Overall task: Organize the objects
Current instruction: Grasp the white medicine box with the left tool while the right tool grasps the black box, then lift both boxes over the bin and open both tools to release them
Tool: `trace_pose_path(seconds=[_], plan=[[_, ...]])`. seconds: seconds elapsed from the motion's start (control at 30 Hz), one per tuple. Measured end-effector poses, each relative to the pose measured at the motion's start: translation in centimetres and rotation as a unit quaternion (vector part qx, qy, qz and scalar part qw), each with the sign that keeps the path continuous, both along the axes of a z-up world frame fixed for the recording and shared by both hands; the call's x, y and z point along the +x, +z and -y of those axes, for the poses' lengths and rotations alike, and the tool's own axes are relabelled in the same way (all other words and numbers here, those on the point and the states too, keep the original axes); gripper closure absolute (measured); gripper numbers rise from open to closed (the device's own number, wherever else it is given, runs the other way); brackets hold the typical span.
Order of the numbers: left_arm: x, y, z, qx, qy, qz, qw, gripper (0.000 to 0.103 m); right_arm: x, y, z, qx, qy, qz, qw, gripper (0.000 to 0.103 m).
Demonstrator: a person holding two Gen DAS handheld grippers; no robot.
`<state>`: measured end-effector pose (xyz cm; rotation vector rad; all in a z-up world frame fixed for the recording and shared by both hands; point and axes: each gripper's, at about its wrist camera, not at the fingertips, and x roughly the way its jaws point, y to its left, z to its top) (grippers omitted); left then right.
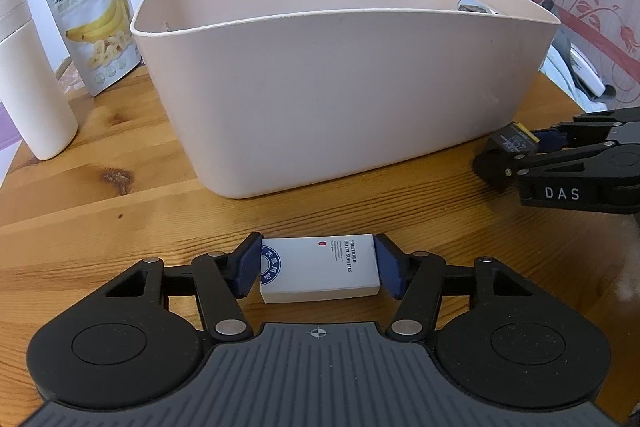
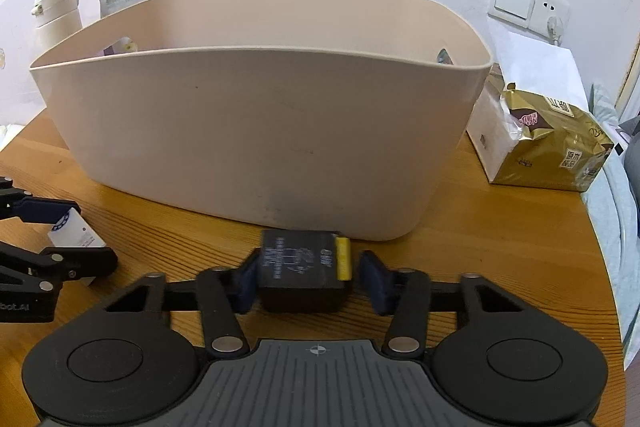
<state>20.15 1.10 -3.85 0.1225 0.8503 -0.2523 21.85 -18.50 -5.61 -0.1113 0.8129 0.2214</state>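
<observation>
A small white hotel-supplies box (image 1: 320,269) lies on the wooden table (image 1: 120,211) in front of a large beige bin (image 1: 344,87). My left gripper (image 1: 318,267) is shut on it, a blue pad pressed against each end. To the right, a small black box with a yellow edge (image 2: 300,267) sits against the foot of the bin (image 2: 260,131). My right gripper (image 2: 308,279) straddles this box. Its left pad touches the box, and a narrow gap shows at the right pad. Each gripper also appears in the other's view, the right gripper (image 1: 516,147) and the left gripper (image 2: 68,227).
A banana-chip pouch (image 1: 96,23) and a tall white tumbler (image 1: 32,75) stand at the back left. A gold snack bag (image 2: 552,143) and a white carton (image 2: 520,79) sit right of the bin, near the table's rounded right edge (image 2: 600,227). Something sits inside the bin, mostly hidden.
</observation>
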Motion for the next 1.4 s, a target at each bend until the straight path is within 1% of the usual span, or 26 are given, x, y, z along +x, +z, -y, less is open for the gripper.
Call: trace_pose_path(seconds=[0.2,0.33,0.53,0.73,1.0,1.23,1.4], plan=[[-0.9,0.4,-0.1,0.004,0.003,0.001,1.0,0.042,-0.6,0.2,0.8,0.009,-0.027,-0.004,1.0,0.059],[-1.4,1.2,-0.2,0.006,0.003,0.013,0.9999,0.042,-1.3,0.5,1.5,0.009,-0.033,-0.002,0.999,0.06],[-2.1,2.6,-0.5,0.002,0.001,0.031,0.9995,0.042,-2.5,1.9,1.7,0.011,-0.034,0.012,0.999,0.06],[-3.1,4.4,-0.8,-0.002,0.003,0.054,0.9986,0.042,-3.7,3.7,2.0,0.015,-0.037,0.037,0.999,0.06],[-3.9,7.5,-1.4,-0.007,0.008,0.094,0.9955,0.042,-5.4,6.3,2.3,0.021,-0.04,0.074,0.996,0.06],[-3.8,9.9,-1.7,-0.014,0.016,0.126,0.9918,0.042,-6.2,9.0,2.7,0.024,-0.043,0.113,0.992,0.06],[-3.2,11.5,-2.1,-0.018,0.023,0.145,0.989,0.042,-6.0,10.6,2.6,0.018,-0.043,0.137,0.99,0.06]])
